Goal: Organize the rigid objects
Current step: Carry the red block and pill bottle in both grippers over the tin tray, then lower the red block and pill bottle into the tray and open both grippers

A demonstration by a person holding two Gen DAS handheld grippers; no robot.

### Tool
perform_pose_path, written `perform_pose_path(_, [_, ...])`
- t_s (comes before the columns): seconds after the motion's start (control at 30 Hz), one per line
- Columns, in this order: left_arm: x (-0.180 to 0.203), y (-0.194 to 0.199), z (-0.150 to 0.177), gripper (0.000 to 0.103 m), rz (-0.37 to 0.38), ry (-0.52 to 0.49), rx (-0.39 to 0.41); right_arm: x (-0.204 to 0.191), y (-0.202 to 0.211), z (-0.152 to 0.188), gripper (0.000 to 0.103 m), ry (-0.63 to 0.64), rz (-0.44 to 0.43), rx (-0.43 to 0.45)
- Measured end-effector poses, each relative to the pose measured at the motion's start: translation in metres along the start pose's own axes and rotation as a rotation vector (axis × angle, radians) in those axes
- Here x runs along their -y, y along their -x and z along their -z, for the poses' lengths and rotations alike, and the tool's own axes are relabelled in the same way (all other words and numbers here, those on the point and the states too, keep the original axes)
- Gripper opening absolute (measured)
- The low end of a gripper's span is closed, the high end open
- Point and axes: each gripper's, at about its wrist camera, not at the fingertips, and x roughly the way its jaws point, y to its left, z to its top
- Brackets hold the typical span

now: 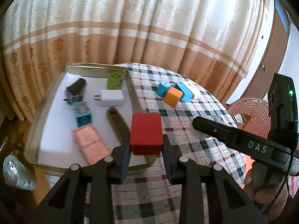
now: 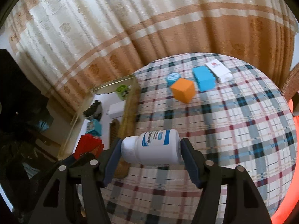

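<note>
My left gripper (image 1: 146, 149) is shut on a red building block (image 1: 146, 133) and holds it above the near right corner of a metal tray (image 1: 46, 100). My right gripper (image 2: 150, 149) is shut on a white pill bottle (image 2: 151, 146) that lies sideways between the pads, over the plaid tablecloth (image 2: 233, 130). The red block (image 2: 87, 146) also shows at the left in the right wrist view. On the cloth farther back lie an orange cube (image 2: 184, 89), a blue cylinder (image 2: 172, 78) and a blue block (image 2: 203, 80).
The tray holds a green block (image 1: 115, 80), a white charger (image 1: 112, 98), a black comb-like piece (image 1: 75, 91), a teal block (image 1: 83, 113), a pink flat box (image 1: 90, 145) and a brown strip (image 1: 117, 125). A white card box (image 2: 218, 70) lies at the table's back. Curtains hang behind.
</note>
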Motion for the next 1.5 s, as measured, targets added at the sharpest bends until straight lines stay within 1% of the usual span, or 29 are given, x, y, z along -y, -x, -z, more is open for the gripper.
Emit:
perform_pose_path(0.23, [-0.038,0.014,-0.003,0.030,-0.097,0.040,0.040,-0.037,-0.014,-0.003,0.066,0.065,-0.069,-0.012])
perform_pose_path(0.33, [-0.052,0.016,-0.004,0.030,-0.121,0.068,0.045,-0.051,-0.022,-0.002,0.066,0.099,-0.083,-0.015])
perform_pose_path(0.57, [-0.071,0.013,-0.002,0.030,-0.167,0.088,0.036,-0.078,-0.036,0.003,0.066,0.166,-0.129,-0.025])
perform_pose_path(0.87, [-0.083,0.004,0.001,0.030,-0.187,0.112,0.009,-0.092,-0.064,-0.004,0.066,0.196,-0.109,-0.041])
perform_pose_path(1.0, [-0.085,-0.003,0.004,0.030,-0.199,0.105,-0.014,-0.097,-0.077,-0.006,0.066,0.223,-0.090,-0.036])
perform_pose_path(1.07, [-0.087,-0.007,0.006,0.030,-0.209,0.104,-0.032,-0.098,-0.086,-0.009,0.066,0.217,-0.086,-0.046])
perform_pose_path(1.2, [-0.086,-0.009,0.004,0.030,-0.232,0.088,-0.032,-0.099,-0.105,-0.016,0.066,0.208,-0.070,-0.057])
perform_pose_path(1.27, [-0.087,-0.012,0.002,0.030,-0.248,0.085,-0.036,-0.101,-0.111,-0.020,0.066,0.202,-0.072,-0.059])
perform_pose_path(1.4, [-0.089,-0.018,-0.002,0.030,-0.255,0.079,-0.036,-0.108,-0.126,-0.033,0.066,0.170,-0.079,-0.070])
perform_pose_path(1.5, [-0.090,-0.023,-0.004,0.030,-0.293,0.061,-0.048,-0.113,-0.140,-0.040,0.066,0.153,-0.077,-0.096])
